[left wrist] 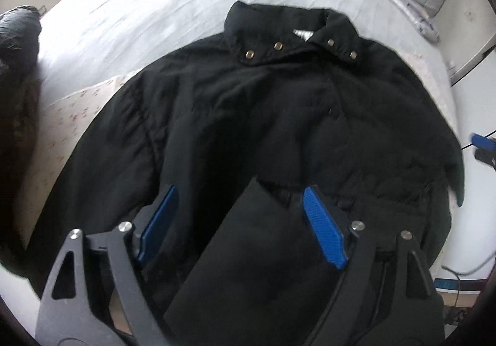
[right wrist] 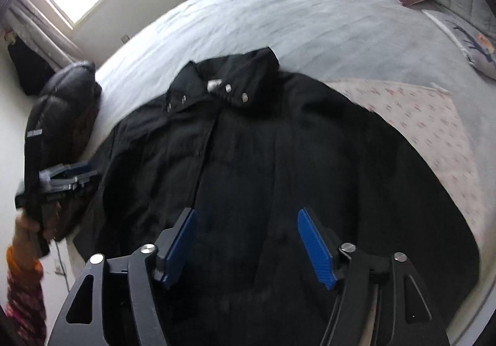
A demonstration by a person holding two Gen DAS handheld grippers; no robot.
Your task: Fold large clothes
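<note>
Left gripper [left wrist: 238, 200] and right gripper [right wrist: 246, 222] held apart, empty, above black jacket [left wrist: 263, 116]; jacket laid flat on bed [right wrist: 310, 20], front up, probably ready for folding.

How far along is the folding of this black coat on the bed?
Done: the black snap-collared coat lies spread front-up on the pale grey bed, with one dark panel folded across its lower front. In hand: nothing; the left gripper and right gripper hover open over it. Left: seemingly most of the folding.
</note>
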